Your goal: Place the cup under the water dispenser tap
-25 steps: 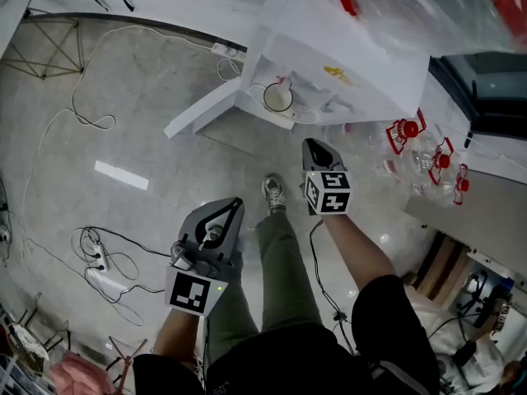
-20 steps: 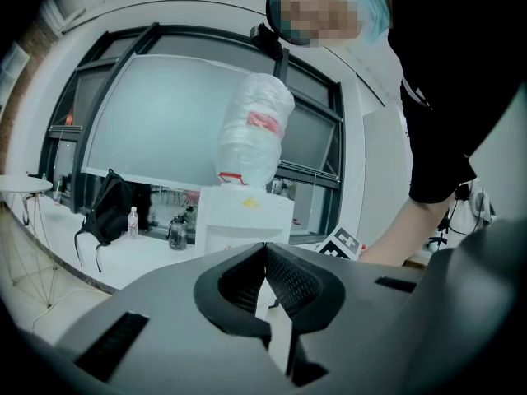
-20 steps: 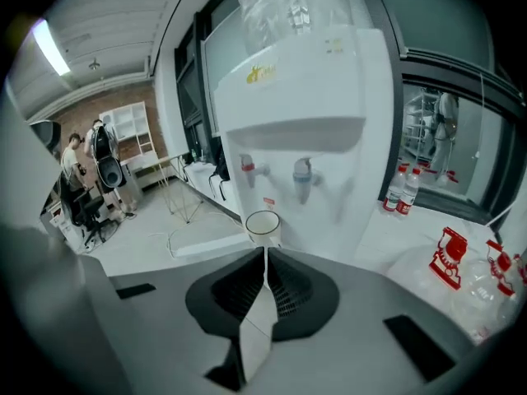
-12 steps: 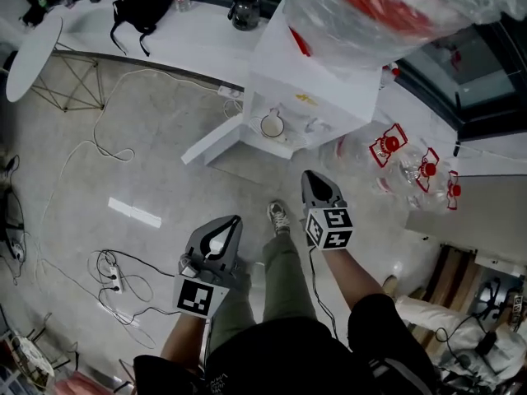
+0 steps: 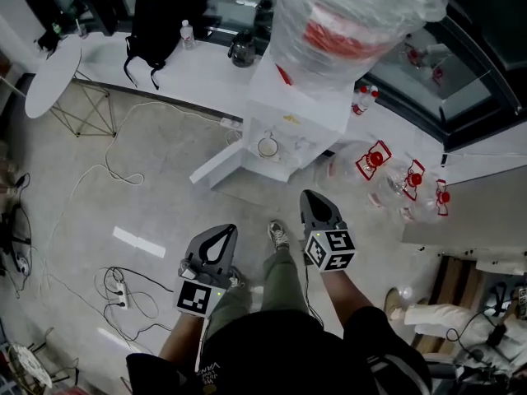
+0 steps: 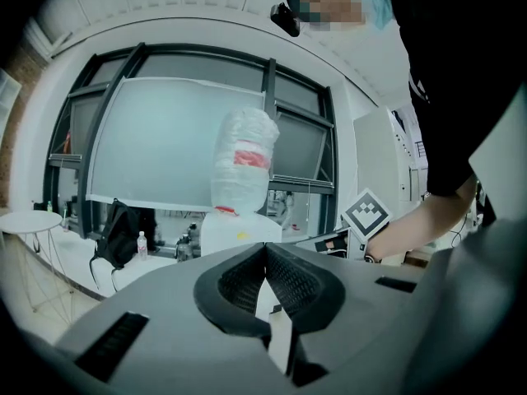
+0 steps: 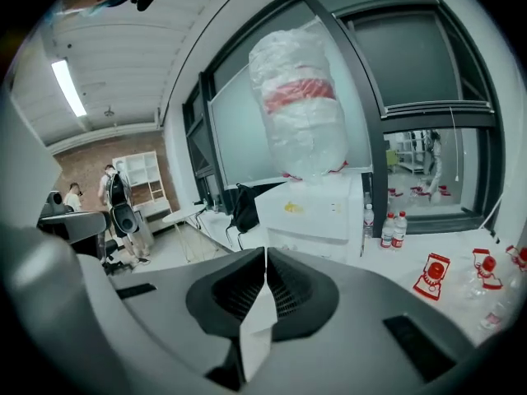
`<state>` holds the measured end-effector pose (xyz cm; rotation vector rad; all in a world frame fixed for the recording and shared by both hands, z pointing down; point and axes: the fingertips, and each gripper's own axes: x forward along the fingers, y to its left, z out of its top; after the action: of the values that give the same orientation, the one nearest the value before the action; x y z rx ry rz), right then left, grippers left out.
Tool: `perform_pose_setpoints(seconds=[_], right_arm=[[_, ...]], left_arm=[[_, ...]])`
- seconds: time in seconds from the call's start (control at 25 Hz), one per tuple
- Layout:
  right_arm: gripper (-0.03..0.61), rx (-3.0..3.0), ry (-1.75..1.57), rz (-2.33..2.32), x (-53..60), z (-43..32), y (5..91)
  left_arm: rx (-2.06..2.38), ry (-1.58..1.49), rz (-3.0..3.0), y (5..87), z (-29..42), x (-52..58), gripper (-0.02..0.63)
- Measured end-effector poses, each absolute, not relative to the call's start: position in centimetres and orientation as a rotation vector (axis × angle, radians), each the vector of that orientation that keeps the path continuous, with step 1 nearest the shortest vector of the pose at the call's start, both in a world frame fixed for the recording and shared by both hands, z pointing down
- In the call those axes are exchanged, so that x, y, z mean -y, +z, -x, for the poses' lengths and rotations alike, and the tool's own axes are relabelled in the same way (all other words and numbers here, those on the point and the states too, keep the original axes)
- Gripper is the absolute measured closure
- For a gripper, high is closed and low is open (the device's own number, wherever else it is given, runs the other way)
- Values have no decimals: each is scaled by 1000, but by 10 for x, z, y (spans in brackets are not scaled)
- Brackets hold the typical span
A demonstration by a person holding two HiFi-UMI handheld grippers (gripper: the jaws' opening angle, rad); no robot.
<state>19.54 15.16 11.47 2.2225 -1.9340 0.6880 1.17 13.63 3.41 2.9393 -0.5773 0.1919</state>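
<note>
The white water dispenser [image 5: 298, 126] stands ahead of me with a plastic-wrapped bottle [image 5: 350, 23] on top. A white cup [image 5: 268, 147] sits upright in its front recess; the tap above it is not clear to see. My left gripper [image 5: 226, 230] hangs over the floor, well short of the dispenser, shut and empty. The right gripper [image 5: 310, 194] is a little nearer to the dispenser and is also shut with nothing in it. In the left gripper view the left gripper [image 6: 265, 245] points at the dispenser [image 6: 235, 230]. In the right gripper view the right gripper [image 7: 265, 252] faces the dispenser [image 7: 317, 212].
A white panel [image 5: 216, 165] juts from the dispenser's lower left. Bottles with red caps [image 5: 395, 175] lie on the floor at the right. Cables [image 5: 99, 171] and a power strip [image 5: 119, 280] lie at the left. A black backpack [image 5: 160, 15] and a round white table [image 5: 51, 76] stand beyond.
Both grippers have risen, and the head view now looks from higher and farther back. The dispenser and cup appear smaller. Both grippers remain closed and empty.
</note>
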Motion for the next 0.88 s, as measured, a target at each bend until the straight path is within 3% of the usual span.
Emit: perform_pose_setpoints(seconds=[0.88], right_arm=[[534,2034,522,-2295,-243,-110,-9]], left_arm=[[589,171,-3069,-42,84,-196,594]])
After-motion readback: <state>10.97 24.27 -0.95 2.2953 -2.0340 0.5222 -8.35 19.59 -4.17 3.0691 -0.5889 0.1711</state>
